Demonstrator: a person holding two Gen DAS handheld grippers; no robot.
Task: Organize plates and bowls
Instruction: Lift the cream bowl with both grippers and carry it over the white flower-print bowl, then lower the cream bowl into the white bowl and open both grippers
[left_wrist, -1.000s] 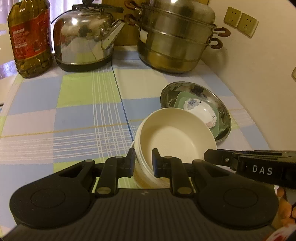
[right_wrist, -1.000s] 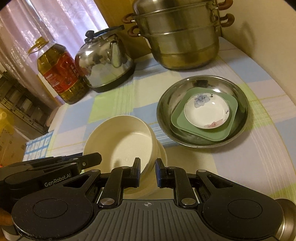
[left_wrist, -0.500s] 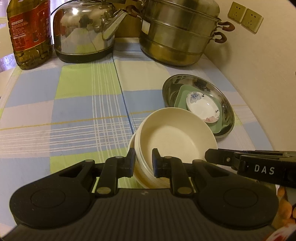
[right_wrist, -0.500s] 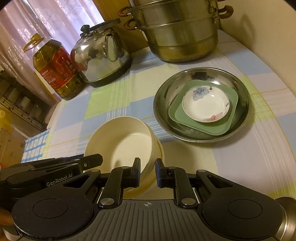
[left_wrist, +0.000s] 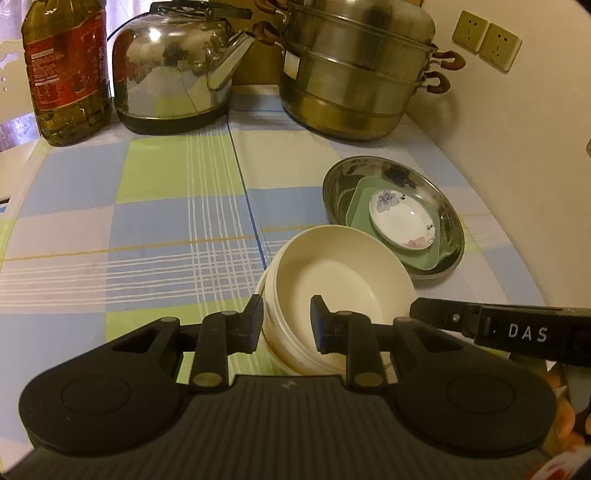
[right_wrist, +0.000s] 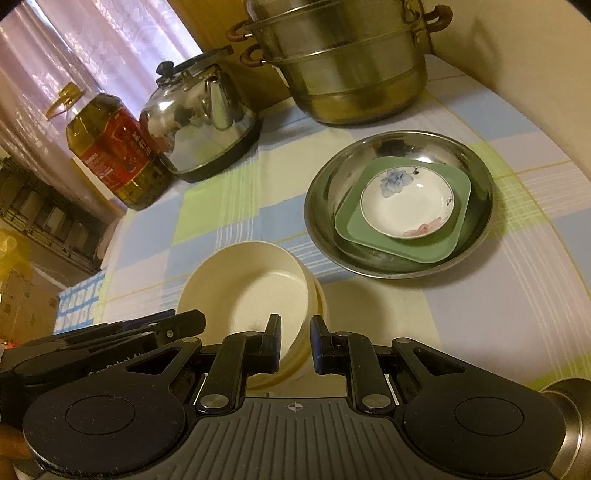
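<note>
Jaws of L gripper (left_wrist: 286, 319) opening astride cream bowls (left_wrist: 332, 273) rim (stacked), R gripper (right_wrist: 294, 341) clamping opp. rim

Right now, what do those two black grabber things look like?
Both are matte black. The left gripper and right gripper each have a ribbed base, two round discs, hinged links with brass-coloured pins, and flat pads. White lettering reads DAS on the right one's side.

I see the nested bowls (left_wrist: 332, 280) near the table's (left_wrist: 147, 229) front edge, the steel basin (right_wrist: 399, 203) just behind and to their right holding a square plate (right_wrist: 406, 243) with a saucer (right_wrist: 406, 201) on it. Along the back edge stand, left to right, oil bottle (left_wrist: 66, 70), kettle (left_wrist: 173, 70), steamer pot (left_wrist: 354, 70).
</note>
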